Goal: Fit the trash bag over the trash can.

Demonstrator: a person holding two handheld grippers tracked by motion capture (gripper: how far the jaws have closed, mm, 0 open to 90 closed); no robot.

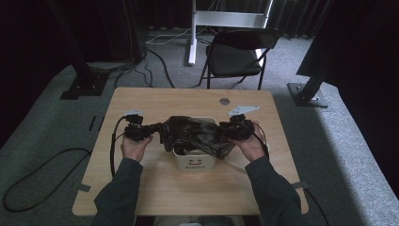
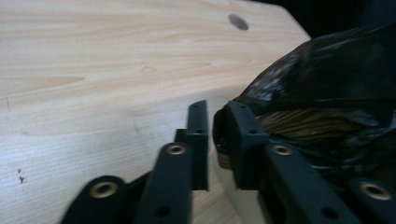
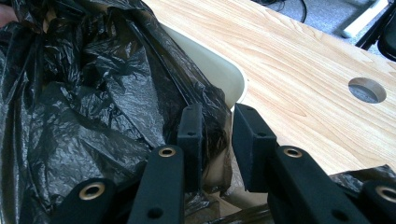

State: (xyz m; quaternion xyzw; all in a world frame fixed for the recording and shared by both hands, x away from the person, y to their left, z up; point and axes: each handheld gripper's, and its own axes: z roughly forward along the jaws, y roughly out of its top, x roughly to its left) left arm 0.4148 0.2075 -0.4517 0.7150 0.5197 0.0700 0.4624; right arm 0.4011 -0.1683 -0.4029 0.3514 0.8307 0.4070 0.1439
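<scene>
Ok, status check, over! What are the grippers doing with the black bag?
Left gripper open at the bag edge. Right gripper open, film between jaws. Bag draped over the bin. Nothing in the way.

Both forearms reach forward, left gripper (image 1: pixel 149 129) and right gripper (image 1: pixel 225 128) facing inward, jaws slightly parted.

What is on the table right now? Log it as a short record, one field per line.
surface: wooden table
container: small white bin, mid-table
liner: black plastic bag, draped over the bin's mouth
left gripper: at the bag's left edge, small gap between the jaws, no plastic clearly pinched
right gripper: at the bag's right edge by the bin's rim, bag film between the jaws, gap showing
background: black folding chair
</scene>
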